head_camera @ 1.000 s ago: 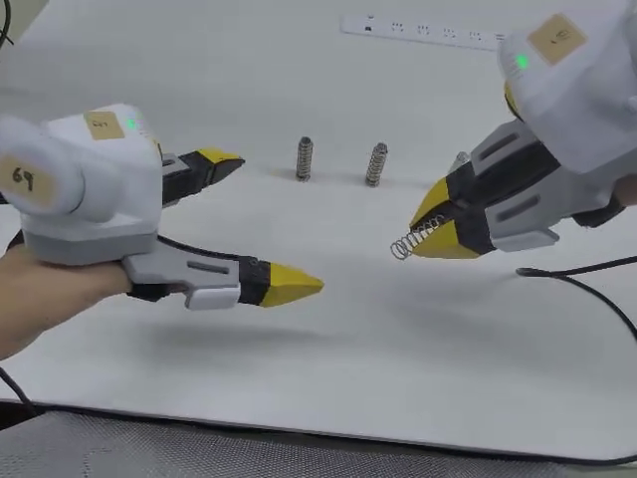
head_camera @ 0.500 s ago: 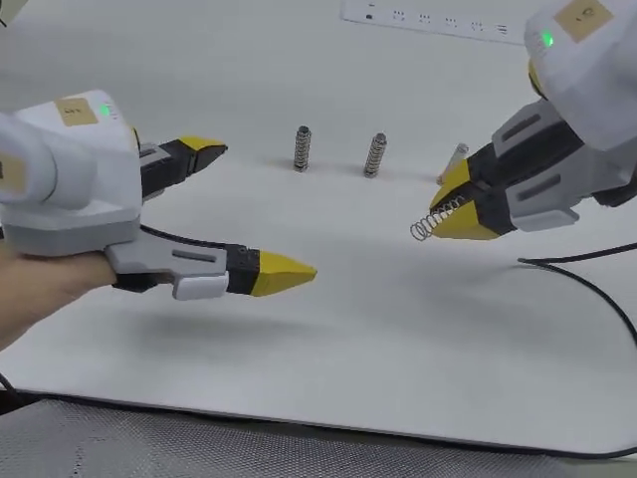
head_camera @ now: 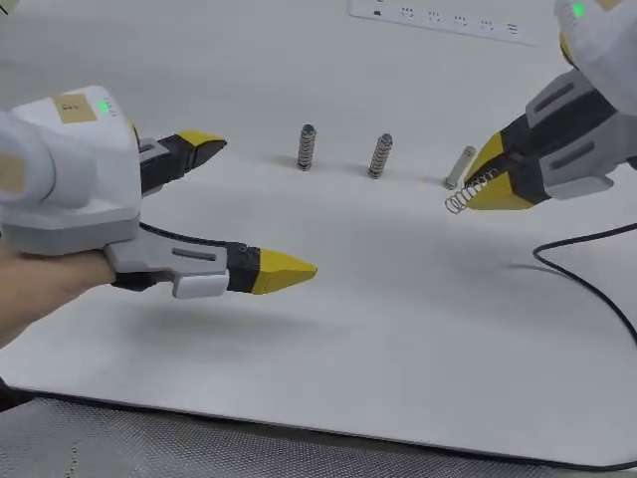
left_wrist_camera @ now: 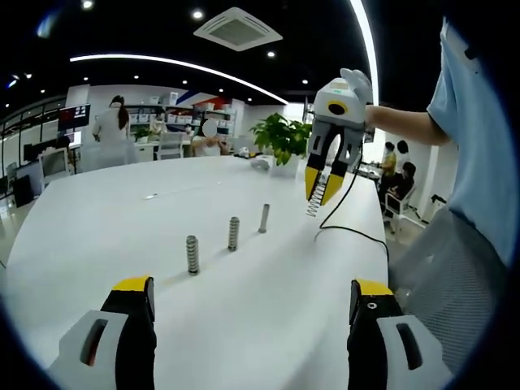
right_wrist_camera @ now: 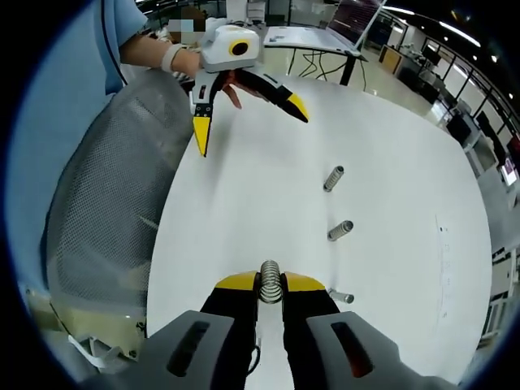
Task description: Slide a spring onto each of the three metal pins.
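In the head view, the frame edge is cutting off the body of your right gripper (head_camera: 490, 184) at the top right. It is also clipping the power strip (head_camera: 448, 20) at the top. The tan sticker (head_camera: 70, 104) on your left gripper (head_camera: 249, 207) is showing writing too blurred to read. Your left gripper is hanging above the table (head_camera: 398, 339) with its jaws spread wide and nothing between them. Your right gripper is clamping the spring (head_camera: 465, 192) at one end. The free end is pointing down and left, just beside the bare pin (head_camera: 460, 167). I cannot tell whether they are touching. The left pin (head_camera: 307, 147) and middle pin (head_camera: 380, 155) are each wearing a spring. A cable (head_camera: 587, 269) is trailing across the table on the right.

In the left gripper view, your own jaws are standing far apart at the bottom, gripping nothing. Your right gripper (left_wrist_camera: 325, 183) is hovering beyond the row of pins, and the spring (left_wrist_camera: 313, 207) is dangling from its tips, off to the side of the bare pin (left_wrist_camera: 264, 218). People and a plant (left_wrist_camera: 280, 138) are sitting blurred in the background.

In the right gripper view, your jaws are pinching the spring (right_wrist_camera: 270, 280), which is facing the lens end-on. One jaw is partly hiding the bare pin (right_wrist_camera: 341, 296). The other two pins are lying further up the table. Your left gripper (right_wrist_camera: 248, 126) is gaping open near a mesh chair (right_wrist_camera: 106, 203).
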A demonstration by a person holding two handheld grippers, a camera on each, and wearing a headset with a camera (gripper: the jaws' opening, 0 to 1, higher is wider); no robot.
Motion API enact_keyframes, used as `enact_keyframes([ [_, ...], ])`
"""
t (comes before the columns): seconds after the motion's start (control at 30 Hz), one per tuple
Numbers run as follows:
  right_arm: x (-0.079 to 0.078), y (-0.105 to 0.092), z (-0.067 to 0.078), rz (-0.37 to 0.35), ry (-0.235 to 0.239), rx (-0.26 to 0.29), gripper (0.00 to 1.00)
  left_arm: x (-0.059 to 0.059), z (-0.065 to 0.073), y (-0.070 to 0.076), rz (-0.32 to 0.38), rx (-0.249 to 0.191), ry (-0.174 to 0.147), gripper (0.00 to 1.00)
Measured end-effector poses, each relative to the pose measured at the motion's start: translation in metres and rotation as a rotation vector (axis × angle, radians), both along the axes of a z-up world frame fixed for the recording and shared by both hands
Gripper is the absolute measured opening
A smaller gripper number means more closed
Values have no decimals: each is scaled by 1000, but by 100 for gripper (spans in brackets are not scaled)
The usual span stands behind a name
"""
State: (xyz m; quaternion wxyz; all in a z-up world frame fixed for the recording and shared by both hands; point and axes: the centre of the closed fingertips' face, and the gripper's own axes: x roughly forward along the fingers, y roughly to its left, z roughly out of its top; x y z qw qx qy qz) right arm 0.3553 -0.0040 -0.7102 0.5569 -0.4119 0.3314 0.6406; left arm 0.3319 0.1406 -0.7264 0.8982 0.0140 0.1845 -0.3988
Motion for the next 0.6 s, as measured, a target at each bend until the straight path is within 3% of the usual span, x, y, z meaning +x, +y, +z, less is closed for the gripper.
enact_keyframes([
  [0.33,33,-12,0,15,-55,-70,8,-1,-4,2,0,14,-1,96],
  [0.6,47,-15,-3,22,-70,-96,8,-1,-10,0,-6,24,8,96],
])
